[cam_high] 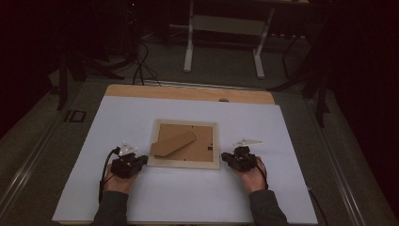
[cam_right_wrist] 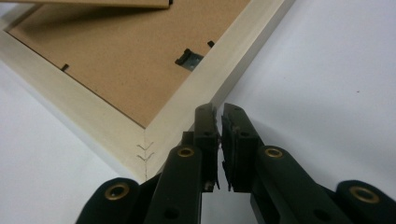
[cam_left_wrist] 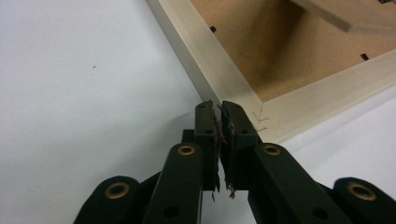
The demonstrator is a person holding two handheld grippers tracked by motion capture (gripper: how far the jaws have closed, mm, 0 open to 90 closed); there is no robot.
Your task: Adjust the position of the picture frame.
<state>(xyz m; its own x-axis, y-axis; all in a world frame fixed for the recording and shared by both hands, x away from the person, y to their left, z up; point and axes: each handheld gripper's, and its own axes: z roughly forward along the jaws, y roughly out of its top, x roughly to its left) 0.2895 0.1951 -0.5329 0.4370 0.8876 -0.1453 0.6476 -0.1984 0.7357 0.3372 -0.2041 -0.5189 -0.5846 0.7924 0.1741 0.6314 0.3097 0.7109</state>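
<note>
A picture frame (cam_high: 184,164) lies face down on the white sheet, pale wood rim around a brown backing board (cam_high: 197,146), its cardboard stand (cam_high: 173,143) folded out. My left gripper (cam_high: 142,161) is shut with nothing in it, its tips at the frame's near left corner (cam_left_wrist: 261,119). My right gripper (cam_high: 226,157) is shut and empty too, its tips at the near right corner (cam_right_wrist: 154,144). In the left gripper view the gripper (cam_left_wrist: 219,106) touches or nearly touches the rim; in the right gripper view the gripper (cam_right_wrist: 218,109) lies alongside the rim. A metal hanger clip (cam_right_wrist: 189,58) sits on the backing.
The white sheet (cam_high: 141,197) covers a wooden table whose far edge (cam_high: 188,92) shows bare. A white-legged stand (cam_high: 223,33) and cables lie on the floor beyond. Open sheet lies to both sides of the frame and in front of it.
</note>
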